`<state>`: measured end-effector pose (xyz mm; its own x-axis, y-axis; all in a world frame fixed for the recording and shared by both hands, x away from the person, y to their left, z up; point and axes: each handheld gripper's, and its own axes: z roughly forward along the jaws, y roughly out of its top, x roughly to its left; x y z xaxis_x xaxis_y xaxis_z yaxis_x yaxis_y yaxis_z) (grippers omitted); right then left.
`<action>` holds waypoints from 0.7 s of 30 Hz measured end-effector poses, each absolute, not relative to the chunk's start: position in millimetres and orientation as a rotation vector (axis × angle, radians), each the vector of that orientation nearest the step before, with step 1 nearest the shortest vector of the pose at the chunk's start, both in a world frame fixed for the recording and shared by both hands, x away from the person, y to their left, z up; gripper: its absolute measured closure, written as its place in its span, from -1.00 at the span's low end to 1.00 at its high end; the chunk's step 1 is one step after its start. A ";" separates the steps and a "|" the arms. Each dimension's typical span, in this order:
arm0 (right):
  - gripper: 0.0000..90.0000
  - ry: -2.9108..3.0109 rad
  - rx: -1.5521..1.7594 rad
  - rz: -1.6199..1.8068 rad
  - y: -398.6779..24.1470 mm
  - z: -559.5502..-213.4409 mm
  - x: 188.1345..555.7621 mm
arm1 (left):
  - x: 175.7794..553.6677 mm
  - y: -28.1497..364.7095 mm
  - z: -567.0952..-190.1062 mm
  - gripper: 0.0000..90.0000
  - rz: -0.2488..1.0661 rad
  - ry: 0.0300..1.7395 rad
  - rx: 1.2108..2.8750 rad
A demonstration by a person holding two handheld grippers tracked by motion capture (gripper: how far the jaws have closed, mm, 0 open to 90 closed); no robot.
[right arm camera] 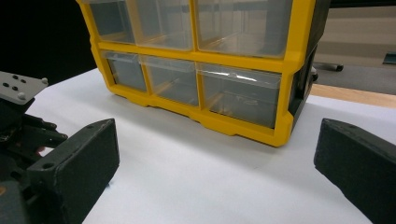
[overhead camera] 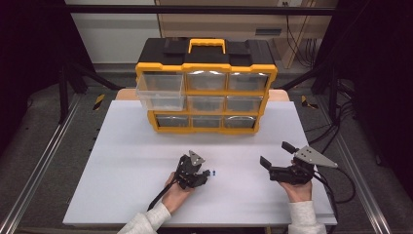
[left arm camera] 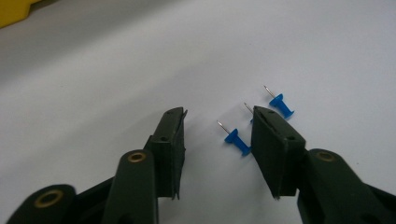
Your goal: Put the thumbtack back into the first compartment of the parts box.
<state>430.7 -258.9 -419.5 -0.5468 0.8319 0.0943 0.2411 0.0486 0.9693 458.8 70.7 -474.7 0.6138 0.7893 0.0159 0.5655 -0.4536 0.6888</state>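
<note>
The left gripper (left arm camera: 217, 123), jaws apart, has 3 blue pushpins (left arm camera: 237, 141) lying on the white table (overhead camera: 122, 161) at its 1 o'clock, 1 half hidden behind a jaw. At 12 o'clock stands 1 yellow organizer (overhead camera: 206, 95) of 9 drawers, 1 drawer (overhead camera: 159, 91) pulled out; the right gripper (overhead camera: 273, 155) gapes wide, holding nothing.

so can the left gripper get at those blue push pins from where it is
Probably yes. The left gripper is low over the white table with its jaws apart, one blue push pin lies loose between them, and nothing blocks the way.
</note>
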 end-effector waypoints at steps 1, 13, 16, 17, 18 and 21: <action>-0.99 1.826 1.078 1.527 -258.8 -419.4 430.5 | 458.7 71.1 -474.5 0.28 0.439 1.060 2.184; -0.98 1.823 1.081 1.526 -258.9 -419.4 430.6 | 455.1 70.0 -473.3 0.59 0.453 1.072 2.195; -0.98 1.823 1.082 1.526 -258.7 -419.2 430.3 | 455.0 69.8 -473.2 0.68 0.453 1.073 2.197; -0.98 1.823 1.082 1.526 -258.7 -419.2 430.3 | 455.1 69.8 -473.2 0.71 0.455 1.070 2.199; -0.98 1.823 1.081 1.525 -258.6 -419.4 430.4 | 455.0 69.5 -473.3 0.73 0.452 1.070 2.198; -0.98 1.821 1.070 1.531 -258.1 -420.0 431.1 | 455.2 69.6 -472.8 0.83 0.452 1.056 2.217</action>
